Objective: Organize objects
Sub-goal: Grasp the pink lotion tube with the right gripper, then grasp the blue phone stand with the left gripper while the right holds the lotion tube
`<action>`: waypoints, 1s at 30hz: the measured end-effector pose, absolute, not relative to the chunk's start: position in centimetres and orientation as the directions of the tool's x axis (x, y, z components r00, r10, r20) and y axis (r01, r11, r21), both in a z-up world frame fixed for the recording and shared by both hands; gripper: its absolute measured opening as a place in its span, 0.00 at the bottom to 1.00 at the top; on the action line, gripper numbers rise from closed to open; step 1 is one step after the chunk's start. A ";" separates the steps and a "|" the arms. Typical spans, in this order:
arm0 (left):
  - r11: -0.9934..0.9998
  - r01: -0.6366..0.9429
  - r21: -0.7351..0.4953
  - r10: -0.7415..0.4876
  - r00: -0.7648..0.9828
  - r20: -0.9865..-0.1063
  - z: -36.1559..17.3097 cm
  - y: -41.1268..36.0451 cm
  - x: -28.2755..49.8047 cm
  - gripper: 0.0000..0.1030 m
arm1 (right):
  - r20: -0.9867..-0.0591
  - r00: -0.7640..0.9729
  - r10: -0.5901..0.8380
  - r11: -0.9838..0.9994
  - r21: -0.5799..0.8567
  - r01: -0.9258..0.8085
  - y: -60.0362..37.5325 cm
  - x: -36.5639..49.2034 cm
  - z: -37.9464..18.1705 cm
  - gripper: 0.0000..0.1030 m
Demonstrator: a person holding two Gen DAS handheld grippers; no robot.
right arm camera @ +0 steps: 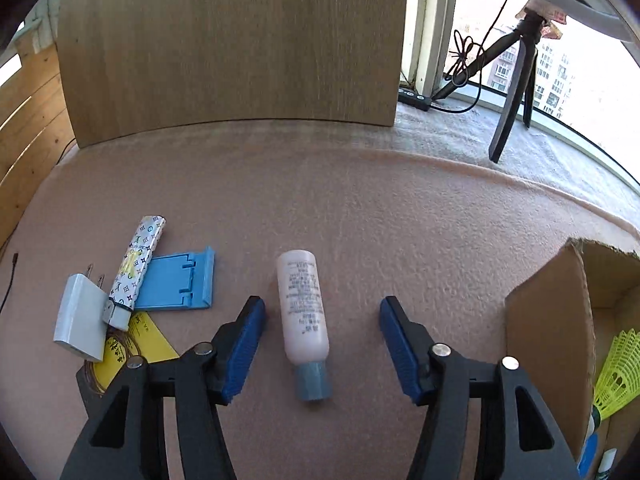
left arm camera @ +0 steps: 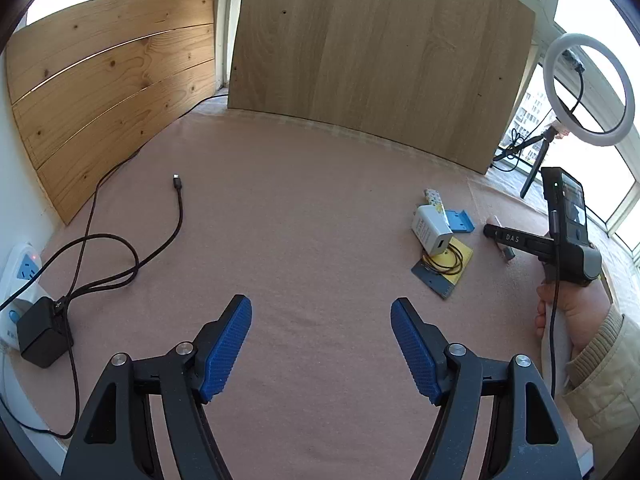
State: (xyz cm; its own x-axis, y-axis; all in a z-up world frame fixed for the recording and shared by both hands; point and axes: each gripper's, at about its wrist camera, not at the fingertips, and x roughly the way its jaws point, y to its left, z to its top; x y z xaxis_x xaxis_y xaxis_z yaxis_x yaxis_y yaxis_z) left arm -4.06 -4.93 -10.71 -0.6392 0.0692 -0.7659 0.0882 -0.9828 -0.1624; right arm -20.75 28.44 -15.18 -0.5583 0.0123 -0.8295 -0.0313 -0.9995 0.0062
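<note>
Right wrist view: right hand-held gripper (right arm camera: 322,344) tilts downward, jaws apart astride the untouched pink bottle (right arm camera: 303,308).

- Makeshift recording corner in a high-rise flat, by the windows (right arm camera: 568,68): apartment blocks outside
- Ring light (left arm camera: 588,90) on a tripod (right arm camera: 516,80)
- Bench under pink felt (left arm camera: 320,208), boards (left arm camera: 376,60) propped behind as a backdrop
- Power strip (left arm camera: 18,280), household clutter
</note>
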 end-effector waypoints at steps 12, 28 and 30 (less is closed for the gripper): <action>-0.976 0.107 -0.191 0.082 -0.630 -0.772 -11.2 -5.0 -3.5 0.73 | -0.837 -0.488 -0.247 -0.926 0.056 0.374 18.2 -21.9 -15.0 0.17; -0.970 0.142 -0.198 0.077 -0.589 -0.804 -14.5 -6.2 -4.4 0.75 | -0.855 -0.313 -0.413 -0.795 0.170 0.583 13.0 -5.3 -14.7 0.17; -0.969 0.133 -0.206 0.086 -0.604 -0.792 -14.2 -5.7 -5.8 0.75 | -0.858 -0.348 -0.379 -0.821 0.138 0.553 14.2 -4.3 -14.5 0.17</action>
